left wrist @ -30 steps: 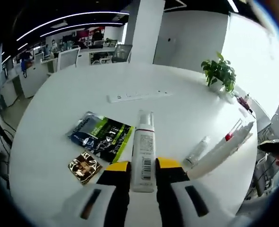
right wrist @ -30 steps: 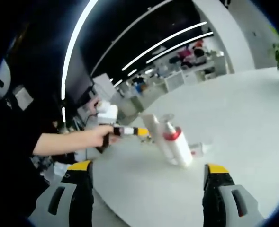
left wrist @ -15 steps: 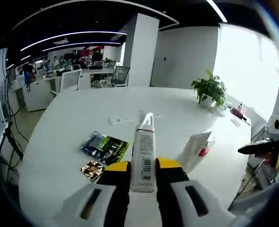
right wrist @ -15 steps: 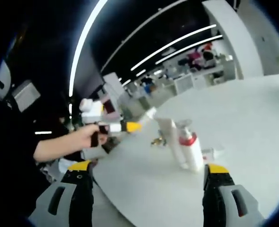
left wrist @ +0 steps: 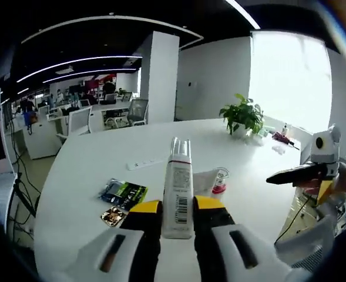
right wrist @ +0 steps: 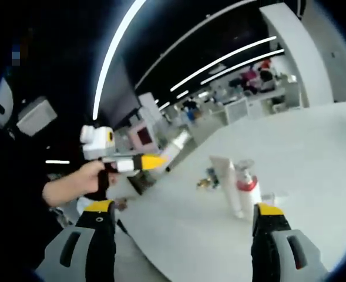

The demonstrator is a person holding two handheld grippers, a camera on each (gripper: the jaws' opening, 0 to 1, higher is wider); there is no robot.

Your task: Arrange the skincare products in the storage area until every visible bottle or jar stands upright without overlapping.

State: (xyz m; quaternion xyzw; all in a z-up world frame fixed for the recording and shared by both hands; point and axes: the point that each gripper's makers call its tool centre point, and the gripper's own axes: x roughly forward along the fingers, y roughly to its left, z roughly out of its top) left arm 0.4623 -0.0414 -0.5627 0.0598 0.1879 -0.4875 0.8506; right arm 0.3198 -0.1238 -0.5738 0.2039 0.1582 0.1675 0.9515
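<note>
You have the pump bottle [left wrist: 178,191] pinched between the jaws of your left gripper [left wrist: 177,212], lifted clear of the round white table [left wrist: 90,176]. In the right gripper view that same gripper [right wrist: 152,161] shows at the left, off the table's near edge, with the bottle's slim white body angling up from its yellow tips. Your right gripper [right wrist: 183,226] is spread wide and carries nothing; in the left gripper view it [left wrist: 305,170] hangs past the table's right edge.

The step in hand looks like the carry: one product is picked up and has yet to be set down. Next you need to bring it over bare tabletop near the other products, turn its flat base downward, lower it until it sits square, and only then loosen the jaws. Leave a gap so nothing overlaps.

The bottle is a smooth, tall plastic cylinder with a barcode label and a clear cap; narrow and top-heavy, it will likely tip if released at a slant. Toward the middle of the table, a white squeeze tube [right wrist: 224,182] and a red-collared pump bottle [right wrist: 247,188] appear to stand just beside each other. A small clear-looking piece [right wrist: 271,198] lies beside them; I cannot tell what it is. Nearer the left edge lie a glossy dark-and-green sachet [left wrist: 121,192] and a shiny gold packet [left wrist: 113,215], both flat. A white power strip [left wrist: 146,163] and a potted plant [left wrist: 241,116] sit farther back.
</note>
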